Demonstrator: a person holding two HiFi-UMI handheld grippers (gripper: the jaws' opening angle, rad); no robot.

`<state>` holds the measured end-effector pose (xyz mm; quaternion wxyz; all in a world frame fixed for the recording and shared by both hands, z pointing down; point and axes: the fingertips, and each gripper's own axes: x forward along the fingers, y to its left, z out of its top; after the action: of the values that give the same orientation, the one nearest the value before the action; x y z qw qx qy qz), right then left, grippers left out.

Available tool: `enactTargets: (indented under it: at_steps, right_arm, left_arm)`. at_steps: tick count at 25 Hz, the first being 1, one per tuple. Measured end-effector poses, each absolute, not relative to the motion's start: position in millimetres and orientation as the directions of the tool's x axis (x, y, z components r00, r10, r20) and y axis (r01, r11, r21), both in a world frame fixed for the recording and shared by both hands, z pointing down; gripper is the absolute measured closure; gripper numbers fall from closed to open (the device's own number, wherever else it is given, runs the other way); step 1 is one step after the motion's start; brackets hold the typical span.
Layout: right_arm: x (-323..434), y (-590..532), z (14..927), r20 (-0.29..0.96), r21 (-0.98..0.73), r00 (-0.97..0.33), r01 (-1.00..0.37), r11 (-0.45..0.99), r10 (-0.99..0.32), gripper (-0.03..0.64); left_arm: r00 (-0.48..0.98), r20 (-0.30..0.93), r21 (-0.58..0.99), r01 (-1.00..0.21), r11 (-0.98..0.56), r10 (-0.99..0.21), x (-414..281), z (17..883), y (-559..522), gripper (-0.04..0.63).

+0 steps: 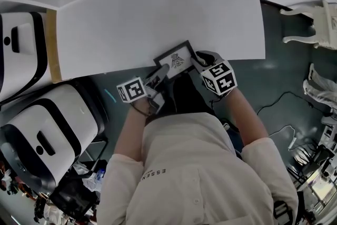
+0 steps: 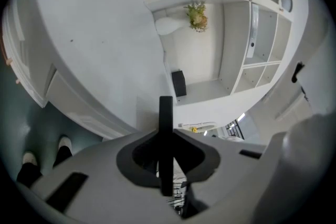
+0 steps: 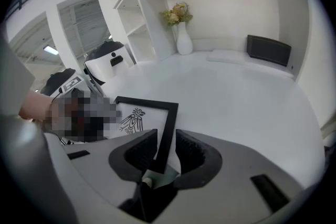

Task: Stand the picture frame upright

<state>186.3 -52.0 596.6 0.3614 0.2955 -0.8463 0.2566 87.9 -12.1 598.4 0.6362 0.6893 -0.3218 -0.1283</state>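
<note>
White worktop (image 1: 158, 18), white shelving beyond. The picture frame (image 1: 176, 59) sits between both claws at the near edge. The left claw (image 1: 157, 77) clamps its thin black edge. The right claw (image 3: 160, 157) straddles the side bar, one pad clear. Judged light, rigid, fragile-faced: grip the moulding only.

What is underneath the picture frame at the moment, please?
Only the white table shows below the picture frame, which is at the table's near edge. The spot directly beneath is covered by the frame itself, so whether anything lies there cannot be seen.
</note>
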Motion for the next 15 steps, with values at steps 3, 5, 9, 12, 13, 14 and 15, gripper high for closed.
enactTargets:
  at_steps: [3,5,9,12,13,14,15]
  right_arm:
    - [181.7,-61.2,582.1,0.713,-0.302,-0.644,-0.640,0.707,-0.279,0.491]
    - [181.1,-68.4,575.2,0.673,-0.388,-0.704,-0.598,0.702,-0.228,0.482]
    - [179.1,-88.7,567.9,0.573,-0.571,-0.815,-0.475,0.669,-0.089,0.465]
    - [180.4,-102.5,561.5,0.494,-0.675,-0.869,-0.390,0.627,-0.008,0.463]
    - [181.6,-107.3,558.7,0.475,-0.692,-0.880,-0.368,0.620,0.007,0.463]
    - [183.3,-112.2,556.1,0.460,-0.703,-0.888,-0.351,0.619,0.019,0.463]
    - [185.2,-117.3,554.4,0.450,-0.710,-0.893,-0.338,0.617,0.029,0.463]
  left_arm:
    - [0.769,0.210,0.961,-0.277,-0.019,-0.603,88.3,585.5,-17.1,0.543]
    - [0.775,0.203,0.961,-0.276,-0.031,-0.598,88.7,578.6,-21.1,0.547]
    - [0.786,0.168,0.954,-0.281,-0.101,-0.595,86.9,561.4,-39.8,0.553]
    - [0.789,0.142,0.948,-0.282,-0.146,-0.598,87.1,548.9,-51.7,0.554]
    - [0.790,0.135,0.947,-0.280,-0.157,-0.598,88.3,544.8,-54.8,0.554]
    - [0.791,0.130,0.946,-0.279,-0.164,-0.598,90.4,540.3,-57.9,0.554]
    - [0.793,0.125,0.946,-0.277,-0.170,-0.596,92.6,536.1,-61.1,0.554]
